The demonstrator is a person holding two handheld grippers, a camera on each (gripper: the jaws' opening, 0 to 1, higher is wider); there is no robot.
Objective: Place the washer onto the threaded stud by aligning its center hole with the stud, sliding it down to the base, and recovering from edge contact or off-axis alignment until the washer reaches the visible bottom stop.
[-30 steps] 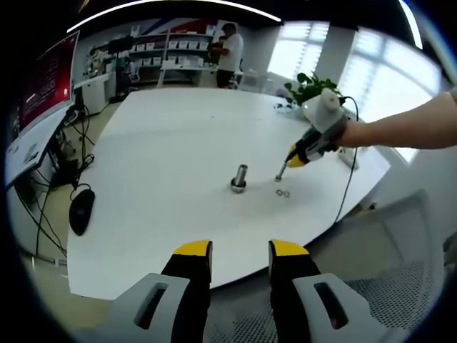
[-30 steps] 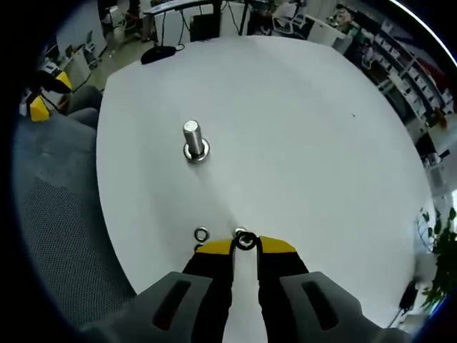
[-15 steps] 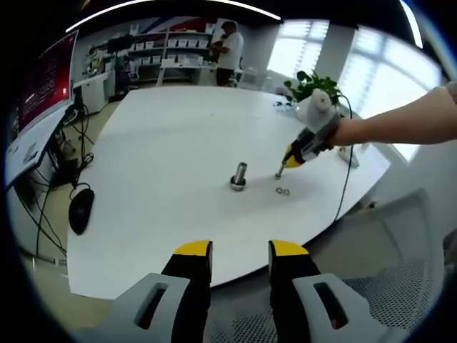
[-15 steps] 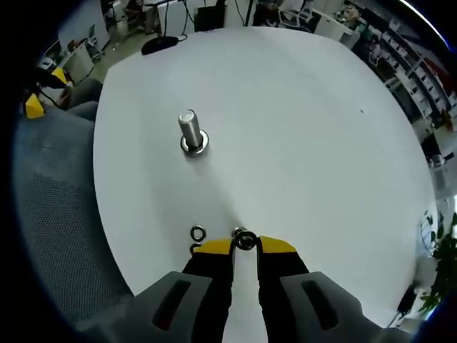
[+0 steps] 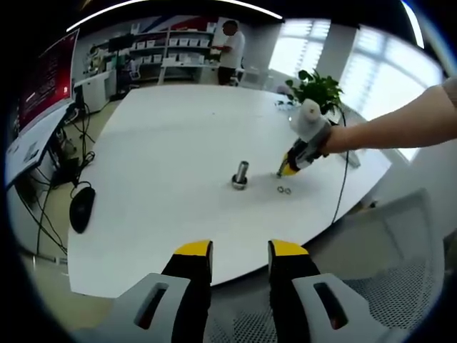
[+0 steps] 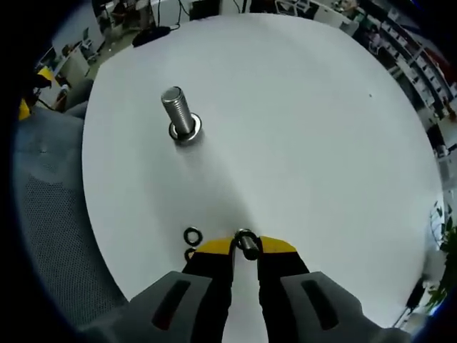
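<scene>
A steel threaded stud [image 5: 240, 174] [image 6: 176, 111] stands upright on the white table [image 5: 164, 143] [image 6: 307, 128], with a washer at its base. My right gripper [image 6: 245, 245] is shut on a small steel washer [image 6: 246, 241] held between its yellow tips, above the table and short of the stud. Two loose washers [image 6: 191, 236] [image 5: 283, 190] lie on the table just left of its tips. In the left gripper view the right gripper [image 5: 284, 170] sits in a person's hand, just right of the stud. My left gripper [image 5: 240, 250] is open with nothing in it, back from the table's near edge.
A black computer mouse [image 5: 81, 209] lies near the table's left edge. A potted plant [image 5: 314, 86] and a cable [image 5: 345, 179] are at the far right. A grey mesh chair [image 5: 400, 286] [image 6: 43, 214] is beside the table. A person [image 5: 230, 50] stands by the shelves at the back.
The right gripper has risen off the table with the washer and moved toward the stud, which now looks larger and nearer in its view. The left gripper has held still.
</scene>
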